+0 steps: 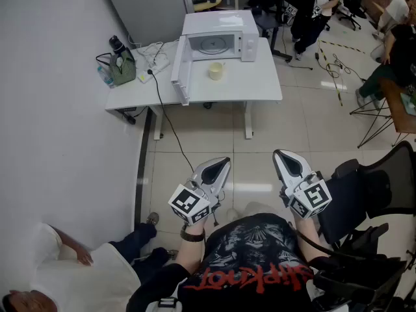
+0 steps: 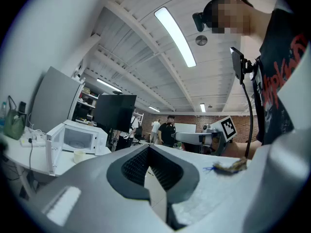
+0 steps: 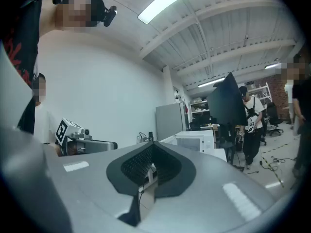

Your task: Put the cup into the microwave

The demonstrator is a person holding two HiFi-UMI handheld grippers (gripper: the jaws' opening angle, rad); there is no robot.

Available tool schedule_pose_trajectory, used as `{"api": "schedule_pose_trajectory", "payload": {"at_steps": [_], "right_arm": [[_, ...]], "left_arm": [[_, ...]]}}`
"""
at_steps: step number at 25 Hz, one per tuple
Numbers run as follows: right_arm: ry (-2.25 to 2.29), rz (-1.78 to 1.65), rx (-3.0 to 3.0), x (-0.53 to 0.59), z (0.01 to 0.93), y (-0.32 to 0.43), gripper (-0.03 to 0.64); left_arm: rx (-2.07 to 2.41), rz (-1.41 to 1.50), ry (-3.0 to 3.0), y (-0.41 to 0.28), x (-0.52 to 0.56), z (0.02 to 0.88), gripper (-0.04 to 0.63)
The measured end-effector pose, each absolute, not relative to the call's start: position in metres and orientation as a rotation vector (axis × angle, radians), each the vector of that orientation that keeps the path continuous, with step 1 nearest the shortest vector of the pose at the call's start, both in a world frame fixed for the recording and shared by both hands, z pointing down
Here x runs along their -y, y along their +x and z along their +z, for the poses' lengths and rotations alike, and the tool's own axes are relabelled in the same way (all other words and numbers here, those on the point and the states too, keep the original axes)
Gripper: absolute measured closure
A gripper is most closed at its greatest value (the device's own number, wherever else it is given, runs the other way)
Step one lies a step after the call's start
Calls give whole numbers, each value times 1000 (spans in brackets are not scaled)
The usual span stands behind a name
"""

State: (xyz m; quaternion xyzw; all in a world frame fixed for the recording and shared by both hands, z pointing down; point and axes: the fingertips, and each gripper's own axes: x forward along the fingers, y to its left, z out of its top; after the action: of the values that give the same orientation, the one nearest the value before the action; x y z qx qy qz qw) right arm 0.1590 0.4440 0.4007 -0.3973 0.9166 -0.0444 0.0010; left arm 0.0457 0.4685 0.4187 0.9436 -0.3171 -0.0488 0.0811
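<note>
A pale cup (image 1: 216, 71) stands on the white table (image 1: 260, 86), just in front of the white microwave (image 1: 218, 38), whose door (image 1: 180, 70) hangs open to the left. The left gripper view shows the cup (image 2: 78, 156) and microwave (image 2: 77, 137) small and far off; the right gripper view shows the microwave (image 3: 194, 141) too. Both grippers are held close to the person's body, far from the table across bare floor. My left gripper (image 1: 224, 162) is shut with nothing in it. My right gripper (image 1: 278, 154) is shut and empty as well.
A green bag with a bottle (image 1: 120, 64) and a power strip with cables (image 1: 153, 58) lie on the table's left end; a black cable (image 1: 166, 119) drops to the floor. A person sits at lower left (image 1: 71, 272). A black chair (image 1: 374, 200) stands right. People stand beyond the table.
</note>
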Motion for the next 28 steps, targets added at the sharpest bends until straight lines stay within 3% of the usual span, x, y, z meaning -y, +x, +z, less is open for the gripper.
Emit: {"api": "schedule_pose_trajectory", "payload": {"at_steps": [10,22,28], "right_arm": [[-1195,-168,-2910,-341,429,103,621],[-1151,-160,-2951,-76,444,24,621],[-1209,-127,-2986,3,465,14,621]], "left_arm": [[1004,-122,2778,-2,-373,436,598],[1039,-48,2789,-57,-115,429,598],[1036,-24,2751,-89,-33,433,598]]}}
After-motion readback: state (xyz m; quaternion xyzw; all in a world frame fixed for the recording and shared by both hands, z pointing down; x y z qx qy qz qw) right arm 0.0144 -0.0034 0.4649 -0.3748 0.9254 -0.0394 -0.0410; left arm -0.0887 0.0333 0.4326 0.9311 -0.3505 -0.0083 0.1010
